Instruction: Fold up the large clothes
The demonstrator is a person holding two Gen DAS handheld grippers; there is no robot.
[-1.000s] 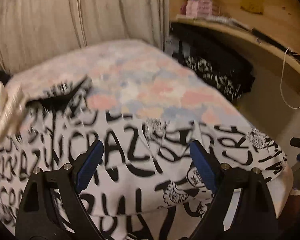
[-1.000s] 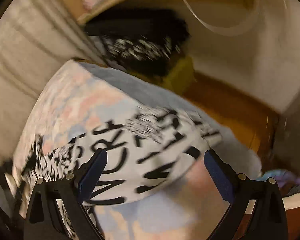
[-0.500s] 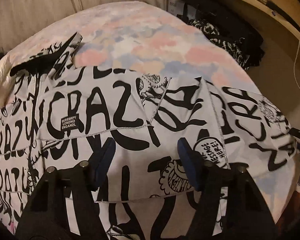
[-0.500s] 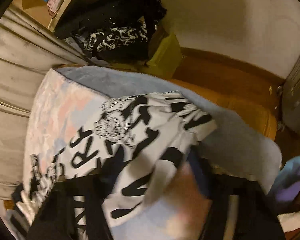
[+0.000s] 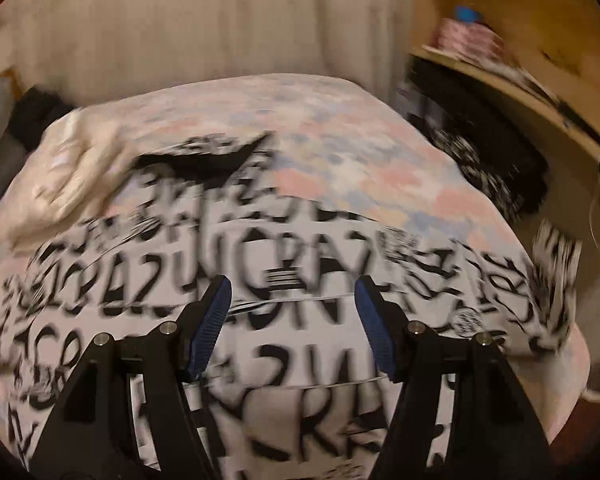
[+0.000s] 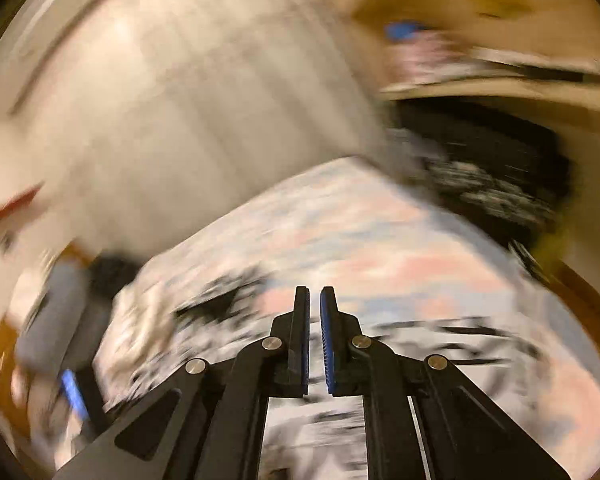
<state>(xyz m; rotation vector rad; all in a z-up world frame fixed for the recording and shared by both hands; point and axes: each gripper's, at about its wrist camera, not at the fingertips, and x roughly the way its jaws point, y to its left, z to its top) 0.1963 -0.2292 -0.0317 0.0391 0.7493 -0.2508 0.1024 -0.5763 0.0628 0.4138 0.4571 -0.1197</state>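
Note:
A large white garment with black lettering [image 5: 300,320] lies spread over a bed with a pastel pink and blue cover [image 5: 320,152]. My left gripper [image 5: 292,292] is open and empty, just above the garment's middle. My right gripper [image 6: 315,300] has its jaws almost together with a thin gap and nothing visible between them; it hovers above the bed, and the garment [image 6: 440,340] lies blurred below it. Both views are smeared by motion.
A pale curtain [image 5: 180,20] hangs behind the bed. A wooden shelf [image 5: 520,60] stands at the right with a pink box and a blue item. Dark clothes [image 5: 480,152] are piled beside the bed under the shelf. A cream cloth [image 5: 76,160] lies at the left.
My right gripper has closed from wide open and swung up to face the curtain. My left gripper has pulled back and lifted, with its jaws still open.

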